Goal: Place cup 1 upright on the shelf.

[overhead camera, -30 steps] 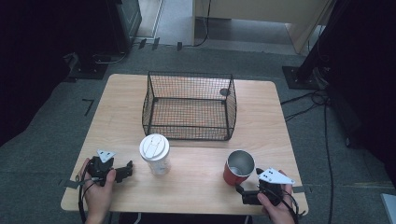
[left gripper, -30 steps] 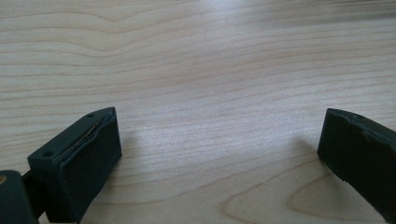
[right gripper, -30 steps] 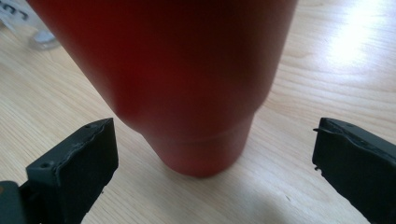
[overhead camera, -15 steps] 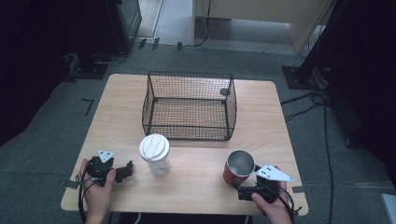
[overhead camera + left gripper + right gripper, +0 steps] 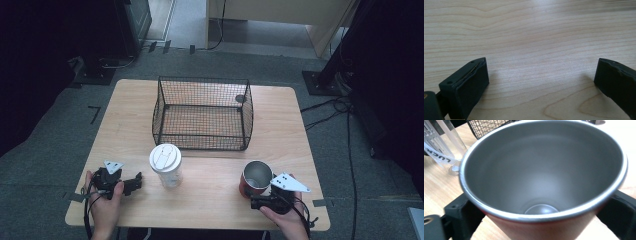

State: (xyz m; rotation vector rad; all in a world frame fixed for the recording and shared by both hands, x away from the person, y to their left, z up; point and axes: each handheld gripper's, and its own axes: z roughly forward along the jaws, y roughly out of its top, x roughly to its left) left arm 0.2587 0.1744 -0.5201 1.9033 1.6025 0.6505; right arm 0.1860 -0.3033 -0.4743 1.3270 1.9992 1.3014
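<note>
While the wooden surface carries an empty wire basket at its middle, I bring my right claw around the red steel cup at the near right edge; its jaws have just been closing, flanking the empty cup's base. A lidded paper cup stands between. My left claw rests spread, holding nothing.

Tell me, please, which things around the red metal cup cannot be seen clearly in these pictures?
- Right gripper pads, right gripper view: the red metal cup covers them, so contact is unclear, though the jaws have just been closing around it.
- Lidded paper cup lettering, right gripper view: cut by the left edge.
- Dark round thing on the wire basket, high view: too small.
</note>
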